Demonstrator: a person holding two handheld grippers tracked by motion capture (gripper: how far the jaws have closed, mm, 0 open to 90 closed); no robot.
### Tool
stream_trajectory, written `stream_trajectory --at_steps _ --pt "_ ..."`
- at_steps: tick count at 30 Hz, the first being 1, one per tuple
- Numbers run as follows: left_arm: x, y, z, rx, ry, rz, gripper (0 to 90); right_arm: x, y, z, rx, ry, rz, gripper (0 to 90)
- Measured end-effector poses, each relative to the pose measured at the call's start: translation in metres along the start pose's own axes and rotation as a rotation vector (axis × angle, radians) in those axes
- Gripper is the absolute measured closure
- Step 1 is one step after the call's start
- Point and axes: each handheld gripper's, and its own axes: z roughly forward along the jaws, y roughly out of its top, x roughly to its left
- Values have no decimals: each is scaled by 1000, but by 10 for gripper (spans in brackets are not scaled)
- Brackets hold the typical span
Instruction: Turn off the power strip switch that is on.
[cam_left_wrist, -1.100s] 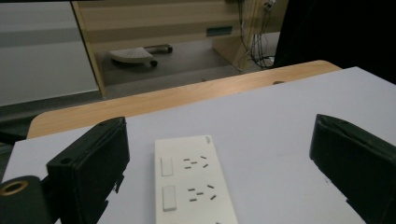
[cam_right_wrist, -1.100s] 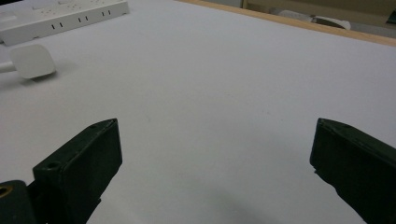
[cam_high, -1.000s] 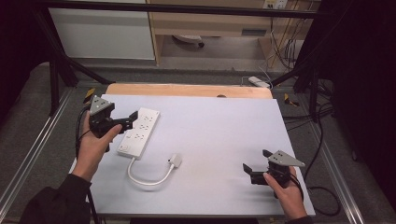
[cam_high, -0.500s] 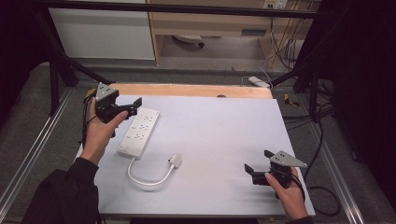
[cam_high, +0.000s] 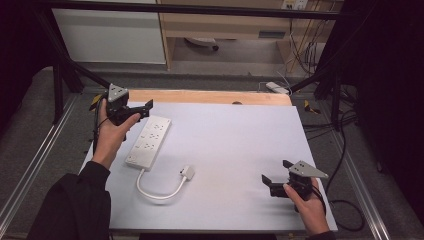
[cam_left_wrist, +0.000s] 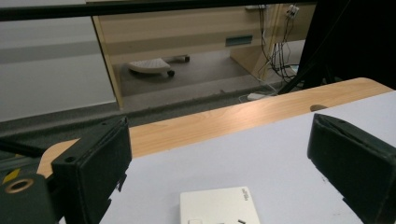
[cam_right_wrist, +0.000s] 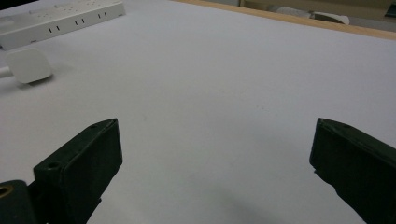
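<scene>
In the high view, the white power strip (cam_high: 148, 142) lies at the left part of the table (cam_high: 235, 135). Its long axis runs from near-left to far-right, and its cable (cam_high: 155, 192) curls to the loose plug (cam_high: 187, 172). The left gripper (cam_high: 141, 108) hovers just beyond its far end with the jaws apart; the right gripper (cam_high: 274, 184), also spread, holds nothing.

In the left gripper view, the strip's far end sits low between the jaws, untouched.

In the right gripper view, strip and plug are well apart from the jaws. I judge that nothing is grasped yet, so the handling is all left
</scene>
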Motion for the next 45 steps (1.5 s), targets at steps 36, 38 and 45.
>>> stream_trajectory --at_steps 36,38,45 --pt "23 -17 38 106 50 -53 254 -2 0 3 7 4 -6 27" --pt "23 -17 39 111 47 -53 279 -2 0 3 8 3 -5 27" --pt "23 -21 44 137 40 -59 412 -2 1 3 6 5 -6 27"
